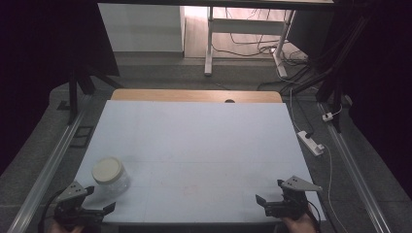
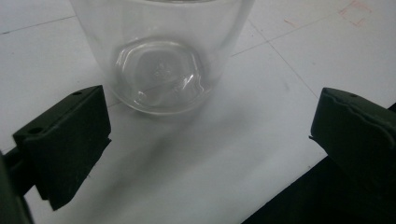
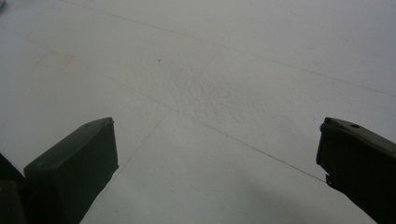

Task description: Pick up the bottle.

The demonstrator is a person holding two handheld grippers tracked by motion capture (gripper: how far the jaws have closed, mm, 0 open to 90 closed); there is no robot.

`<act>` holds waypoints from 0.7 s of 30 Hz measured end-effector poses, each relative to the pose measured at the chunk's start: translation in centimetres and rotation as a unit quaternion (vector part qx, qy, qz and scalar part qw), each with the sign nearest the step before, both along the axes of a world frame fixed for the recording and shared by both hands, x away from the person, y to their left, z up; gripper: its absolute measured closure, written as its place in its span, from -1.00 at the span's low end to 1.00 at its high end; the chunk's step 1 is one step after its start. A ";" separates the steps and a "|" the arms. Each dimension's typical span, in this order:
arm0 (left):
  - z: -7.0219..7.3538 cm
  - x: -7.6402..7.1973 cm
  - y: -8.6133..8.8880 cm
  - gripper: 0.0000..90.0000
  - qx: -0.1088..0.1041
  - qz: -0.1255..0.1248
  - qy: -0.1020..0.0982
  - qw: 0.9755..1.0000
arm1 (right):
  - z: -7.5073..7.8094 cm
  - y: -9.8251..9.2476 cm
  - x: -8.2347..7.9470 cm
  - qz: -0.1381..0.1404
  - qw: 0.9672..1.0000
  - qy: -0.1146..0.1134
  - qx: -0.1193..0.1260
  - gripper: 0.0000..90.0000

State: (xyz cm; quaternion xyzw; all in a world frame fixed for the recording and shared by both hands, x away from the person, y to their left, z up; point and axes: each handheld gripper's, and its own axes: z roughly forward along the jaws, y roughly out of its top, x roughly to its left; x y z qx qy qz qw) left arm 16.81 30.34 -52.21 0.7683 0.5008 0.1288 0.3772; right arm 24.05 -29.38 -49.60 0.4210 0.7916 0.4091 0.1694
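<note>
Jar [image 1: 111, 176] stands upright at table's [image 1: 194, 141] near-left corner, just ahead of left gripper [image 1: 97, 201], whose jaws gape w/ nothing between; right gripper [image 1: 268, 192] idles spread & empty, well apart at near right. Left gripper view shows jar's clear base [image 2: 161, 74] sitting beyond the jaw tips; high view adds its pale lid [image 1: 107, 168].

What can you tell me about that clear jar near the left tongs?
The jar looks like clear plastic or glass, round, with a pale cream lid on top. It stands upright on the white table, near its front left corner, and looks empty. Through its wall, the left gripper view shows a moulded base. The left tongs are open just in front of it, jaws apart and not touching it.
</note>
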 end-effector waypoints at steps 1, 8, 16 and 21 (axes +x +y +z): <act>0.0 0.0 0.0 -1.00 0.000 0.000 0.000 1.000 | 0.0 0.0 0.0 0.001 1.000 0.001 0.000 -1.00; 0.2 0.1 0.0 -1.00 0.001 -0.001 -0.006 1.000 | 0.0 0.2 0.0 0.009 1.000 0.003 -0.009 -1.00; 0.5 0.3 0.2 -1.00 0.000 -0.005 -0.014 1.000 | -0.1 0.2 0.0 0.010 1.000 0.004 -0.008 -1.00; 0.5 0.8 0.5 -1.00 -0.008 -0.026 -0.023 0.999 | -0.1 0.2 0.1 0.011 1.000 0.005 -0.009 -1.00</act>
